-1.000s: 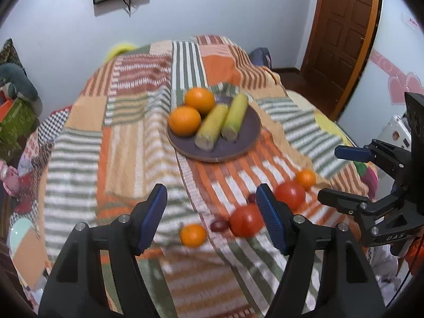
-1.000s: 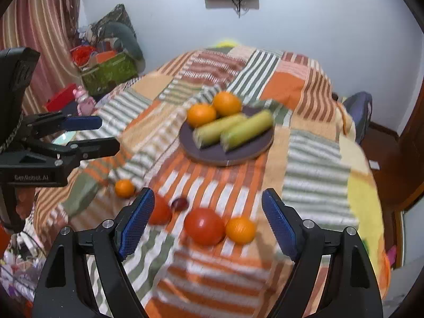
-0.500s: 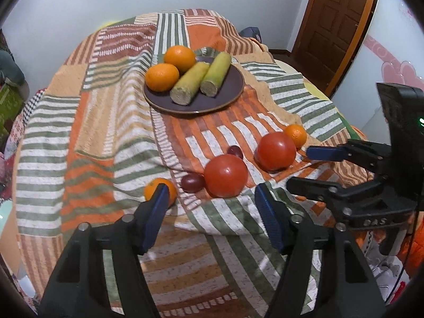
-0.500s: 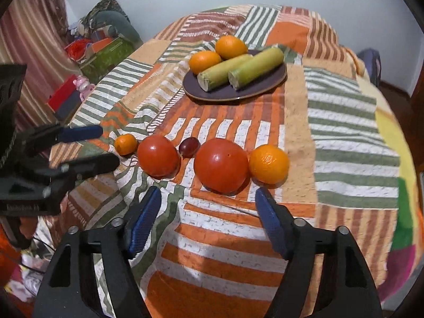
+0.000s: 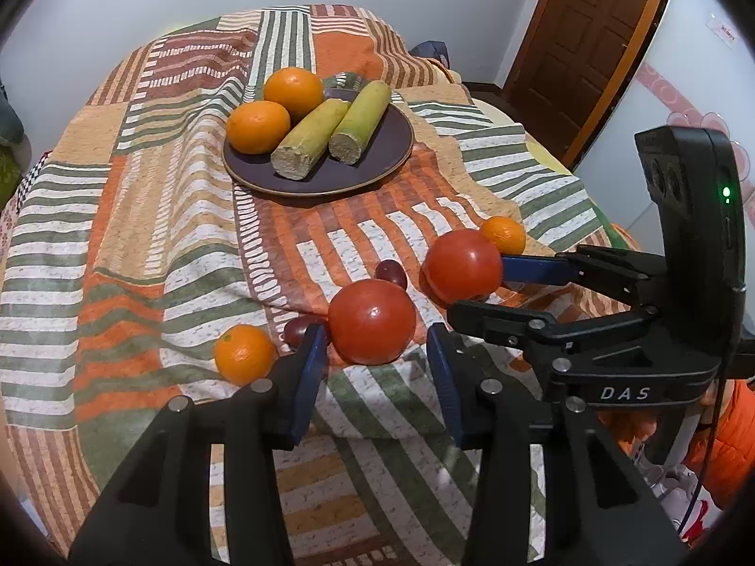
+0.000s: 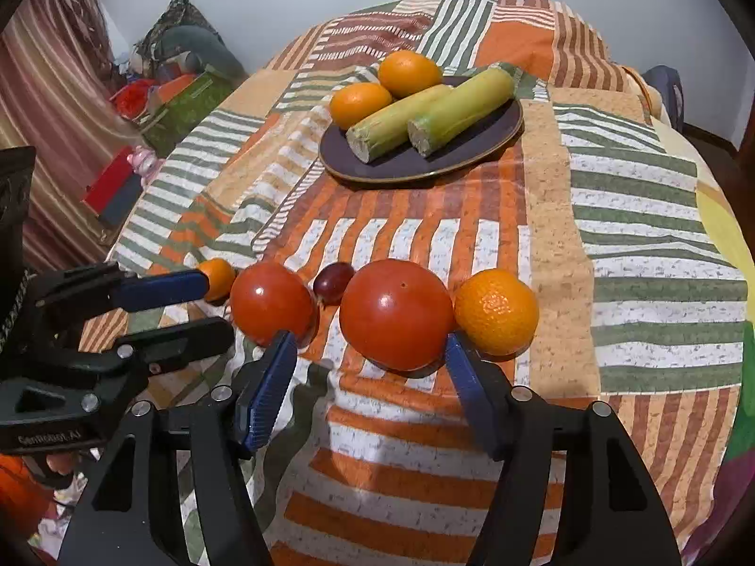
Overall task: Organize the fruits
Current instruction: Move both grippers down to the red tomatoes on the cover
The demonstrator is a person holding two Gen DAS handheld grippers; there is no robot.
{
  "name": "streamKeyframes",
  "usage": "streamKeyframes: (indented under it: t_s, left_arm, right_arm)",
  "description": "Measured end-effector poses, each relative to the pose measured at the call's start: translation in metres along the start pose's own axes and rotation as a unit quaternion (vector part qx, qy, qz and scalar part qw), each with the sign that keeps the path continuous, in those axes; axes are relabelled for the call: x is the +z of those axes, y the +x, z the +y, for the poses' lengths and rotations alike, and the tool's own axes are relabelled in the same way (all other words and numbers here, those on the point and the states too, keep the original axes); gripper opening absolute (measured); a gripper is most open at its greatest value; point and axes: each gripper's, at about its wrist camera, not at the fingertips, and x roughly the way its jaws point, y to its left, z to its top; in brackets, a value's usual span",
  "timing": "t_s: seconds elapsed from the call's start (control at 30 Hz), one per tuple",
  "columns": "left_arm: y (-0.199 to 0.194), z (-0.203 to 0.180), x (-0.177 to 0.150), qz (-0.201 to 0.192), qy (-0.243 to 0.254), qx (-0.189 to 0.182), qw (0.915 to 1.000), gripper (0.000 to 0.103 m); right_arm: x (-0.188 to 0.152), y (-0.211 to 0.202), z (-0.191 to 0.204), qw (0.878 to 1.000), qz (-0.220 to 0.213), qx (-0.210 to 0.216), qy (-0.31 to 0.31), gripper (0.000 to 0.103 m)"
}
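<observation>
Red tomato point(image 5: 372, 321) just ahead of spread left gripper point(image 5: 375, 353); another tomato point(image 6: 395, 313) before spread right gripper point(image 6: 370, 365) (grape point(image 6: 333, 282) and mandarin point(image 6: 496, 312) flanking).

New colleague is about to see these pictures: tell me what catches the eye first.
Two glossy red tomatoes lie on the striped patchwork cloth, each just ahead of an open blue-padded gripper, right and left. Behind them sits a dark round plate with two oranges and two pale green stalks.
</observation>
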Motion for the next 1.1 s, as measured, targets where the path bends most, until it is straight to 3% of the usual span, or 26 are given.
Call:
streamKeyframes:
  t_s: [0.27,0.3,0.37,0.47,0.9,1.1]
  left_arm:
    - [0.01,0.001,0.006,0.006,0.003,0.008,0.9999,0.044]
    - [0.011,0.001,0.006,0.007,0.004,0.009,0.9999,0.044]
    - [0.014,0.0,0.006,0.01,0.005,0.009,0.9999,0.044]
    - [0.019,-0.002,0.008,0.014,0.012,0.014,0.9997,0.044]
    - [0.032,-0.005,0.017,0.013,0.04,0.03,0.9986,0.044]
    - [0.033,-0.001,0.017,0.022,0.035,0.024,0.9989,0.049]
  right_arm:
    - [0.007,0.0,-0.005,1.0,-0.008,0.015,0.02,0.061]
    - [0.008,0.0,-0.004,1.0,-0.009,0.006,0.015,0.058]
    - [0.01,-0.001,-0.002,1.0,-0.014,-0.009,0.003,0.043]
    - [0.01,-0.004,-0.005,1.0,-0.011,-0.001,0.0,0.039]
    - [0.001,-0.001,-0.009,1.0,0.02,0.016,0.012,0.039]
    - [0.003,0.007,-0.009,0.999,0.02,0.018,0.025,0.049]
